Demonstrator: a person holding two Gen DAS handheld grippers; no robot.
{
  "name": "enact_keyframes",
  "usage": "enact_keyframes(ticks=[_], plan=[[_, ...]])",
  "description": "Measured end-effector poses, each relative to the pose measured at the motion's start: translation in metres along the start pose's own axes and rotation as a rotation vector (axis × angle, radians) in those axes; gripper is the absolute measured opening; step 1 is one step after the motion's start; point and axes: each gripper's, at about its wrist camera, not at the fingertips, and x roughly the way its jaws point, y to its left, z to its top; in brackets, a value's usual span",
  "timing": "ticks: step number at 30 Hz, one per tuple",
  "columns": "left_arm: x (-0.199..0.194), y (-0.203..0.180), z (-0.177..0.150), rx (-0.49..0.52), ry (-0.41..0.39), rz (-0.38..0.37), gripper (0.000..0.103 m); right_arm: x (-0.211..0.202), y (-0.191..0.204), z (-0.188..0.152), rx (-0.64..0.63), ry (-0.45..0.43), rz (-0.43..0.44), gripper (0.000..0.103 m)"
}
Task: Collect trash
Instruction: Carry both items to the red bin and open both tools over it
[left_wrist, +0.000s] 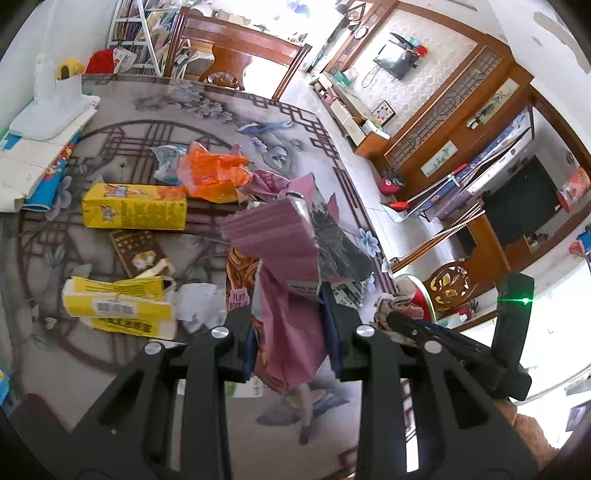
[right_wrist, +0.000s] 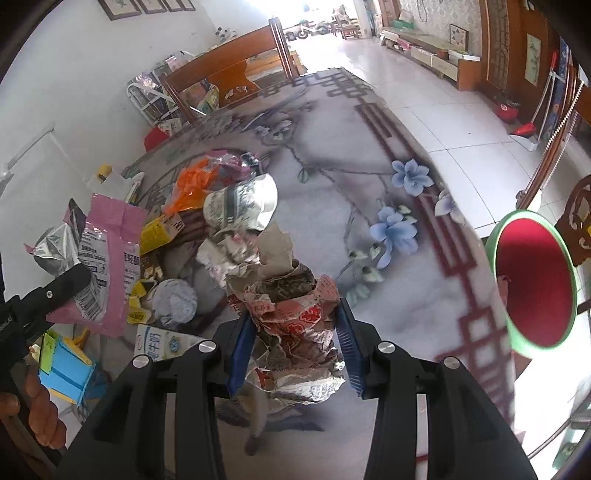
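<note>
The left gripper (left_wrist: 291, 332) fingers are clamping a pink snack bag (left_wrist: 284, 266) above the flower-patterned worktop (left_wrist: 207, 110). The right gripper (right_wrist: 295, 339) fingers are gripping a crumpled red-printed wrapper (right_wrist: 291, 314). The trash pile, including a yellow carton (left_wrist: 135, 210) and an orange bag (left_wrist: 212, 177), is lying at 10 o'clock in the left view. A red bin (right_wrist: 535, 280) is standing at 3 o'clock in the right view.

wooden chair (left_wrist: 236, 55) behind the flowery bench (right_wrist: 351, 184), wall tv (left_wrist: 397, 61), white rack (left_wrist: 136, 33) stuffed with books
</note>
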Motion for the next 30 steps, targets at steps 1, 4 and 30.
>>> enact_keyframes(ticks=[1,4,30], plan=[[0.004,-0.004,0.001,-0.006,0.002,0.000,0.029,-0.001,-0.005,0.002,-0.004,0.000,0.001,0.041],[0.013,-0.018,0.003,-0.008,0.004,0.002,0.029,-0.005,-0.020,0.008,0.001,-0.001,0.004,0.041],[0.143,-0.177,0.027,0.159,0.144,-0.156,0.029,-0.054,-0.217,0.034,0.291,-0.105,-0.108,0.041]])
